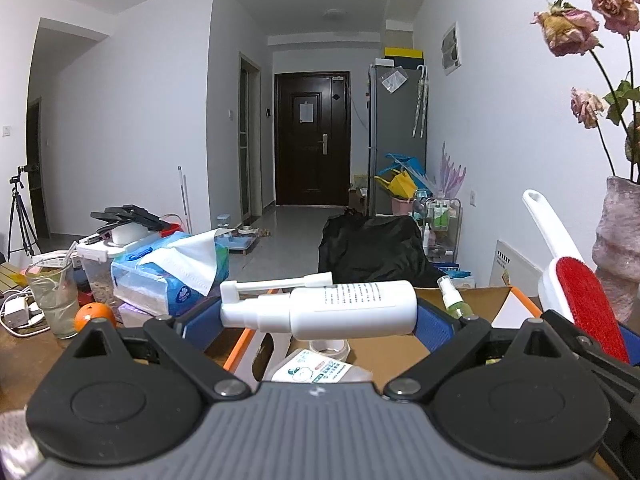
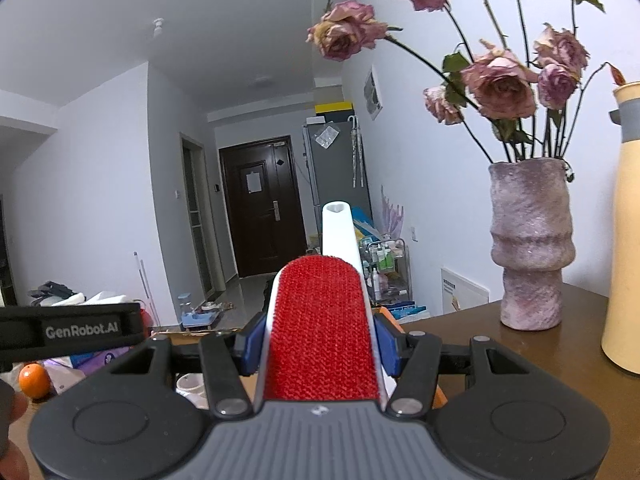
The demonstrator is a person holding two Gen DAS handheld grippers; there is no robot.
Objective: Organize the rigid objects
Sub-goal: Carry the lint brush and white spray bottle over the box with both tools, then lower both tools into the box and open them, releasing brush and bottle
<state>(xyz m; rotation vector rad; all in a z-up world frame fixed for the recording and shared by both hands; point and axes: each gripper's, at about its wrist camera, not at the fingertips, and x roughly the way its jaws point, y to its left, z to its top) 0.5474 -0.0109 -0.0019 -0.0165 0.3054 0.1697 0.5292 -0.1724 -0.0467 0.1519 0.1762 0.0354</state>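
A dark brown wooden table carries a mottled pink, waisted ceramic vase of dried roses and a tall cream-yellow flask, both right of the right jaws and beyond them. Left of the left jaws lie a blue soft pack of white tissues, a clear drinking glass with a straw and a round orange fruit. Under and ahead of those jaws sits an open cardboard box with orange edging.

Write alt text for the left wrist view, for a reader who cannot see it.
The left tool grips a white spray bottle sideways above an open cardboard box. A red lint brush is at right; a tissue pack and orange at left.
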